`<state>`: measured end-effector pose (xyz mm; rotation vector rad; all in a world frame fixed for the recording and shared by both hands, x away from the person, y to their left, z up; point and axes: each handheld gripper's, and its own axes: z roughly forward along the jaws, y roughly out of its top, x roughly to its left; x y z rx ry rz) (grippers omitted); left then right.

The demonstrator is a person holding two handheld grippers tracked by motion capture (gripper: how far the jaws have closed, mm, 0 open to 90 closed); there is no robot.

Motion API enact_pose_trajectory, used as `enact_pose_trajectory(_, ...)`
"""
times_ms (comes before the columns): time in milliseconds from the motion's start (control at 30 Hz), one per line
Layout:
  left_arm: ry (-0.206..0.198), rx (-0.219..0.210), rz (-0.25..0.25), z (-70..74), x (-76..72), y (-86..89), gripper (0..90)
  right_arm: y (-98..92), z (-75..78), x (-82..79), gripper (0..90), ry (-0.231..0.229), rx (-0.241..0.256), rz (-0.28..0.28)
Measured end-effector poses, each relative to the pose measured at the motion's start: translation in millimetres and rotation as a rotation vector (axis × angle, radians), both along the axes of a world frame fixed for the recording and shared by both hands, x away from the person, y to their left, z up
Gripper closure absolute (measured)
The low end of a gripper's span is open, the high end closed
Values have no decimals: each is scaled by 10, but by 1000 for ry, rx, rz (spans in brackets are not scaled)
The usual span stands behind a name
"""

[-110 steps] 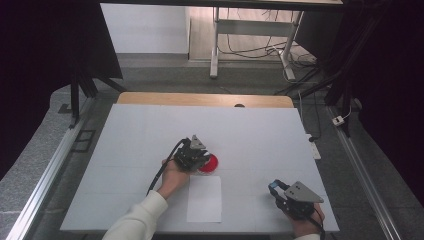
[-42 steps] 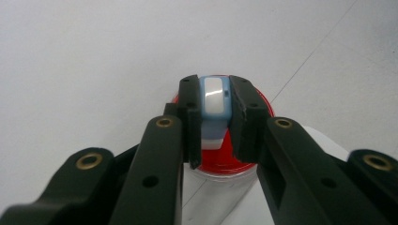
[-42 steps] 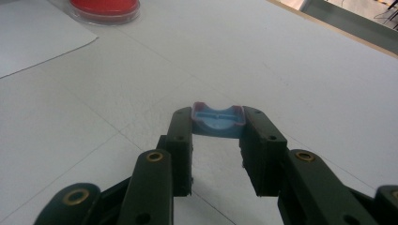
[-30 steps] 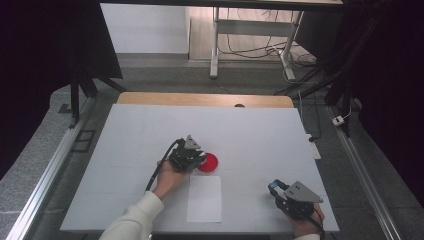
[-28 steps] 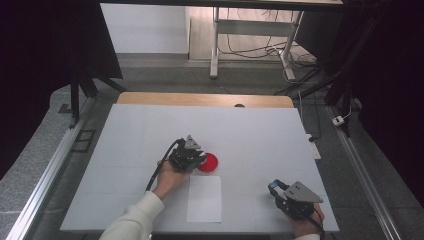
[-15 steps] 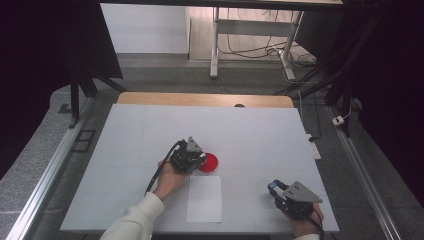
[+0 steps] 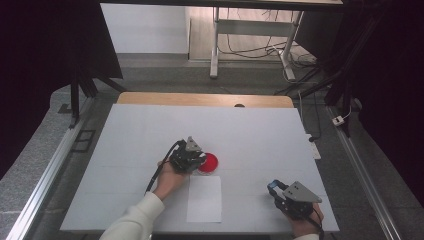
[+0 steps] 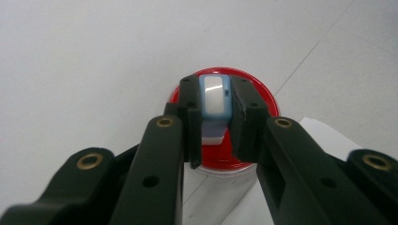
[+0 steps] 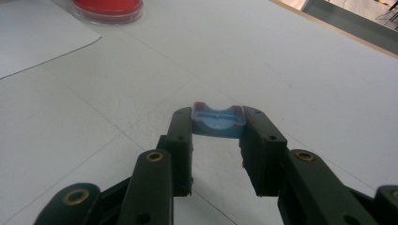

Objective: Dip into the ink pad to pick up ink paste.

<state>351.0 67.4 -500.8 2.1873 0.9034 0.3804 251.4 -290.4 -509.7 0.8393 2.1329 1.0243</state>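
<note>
High view shows us holding our left gripper (image 7: 196, 156) right at the near-left edge of the red dish (image 7: 208, 163), which sits on the white table (image 7: 125, 150) just beyond the sheet of paper (image 7: 204, 198). Compared with the picture from a few seconds back, the left hand has slid a little toward us and to the left, then settled; over the last second we see almost no motion, so we judge the placing or dipping step is steady rather than under way.

Left gripper view tells us more: our jaws are clamped on a small white-and-blue piece (image 8: 214, 96), held upright directly above the dish (image 8: 263, 96); whether it touches the red surface we cannot tell.

Our right gripper (image 7: 278, 190) waits well apart at the near-right corner of the table, hardly shifted across the earlier pictures. Right gripper view shows its jaws pinching a small blue cap-like part (image 9: 218, 121) by its two ends, just above the table.

From this we judge both hands are loaded, and the left one's work over the dish comes next while the right one waits.
</note>
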Motion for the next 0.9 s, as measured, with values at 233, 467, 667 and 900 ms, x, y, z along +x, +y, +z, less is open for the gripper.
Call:
enact_pose_trajectory(233,-1,3,-3,1,-2,0,758,-1,-3,2,649,0,6,2)
enact_pose_trajectory(467,-10,-2,-2,2,-9,4,756,-1,-3,2,649,0,3,1)
enact_pose_trajectory(667,-23,-41,4,34,-38,39,754,-12,-7,10,649,-1,7,0)
enact_pose_trajectory(900,-47,-137,6,140,-111,141,754,-13,-6,9,649,-1,5,-2)
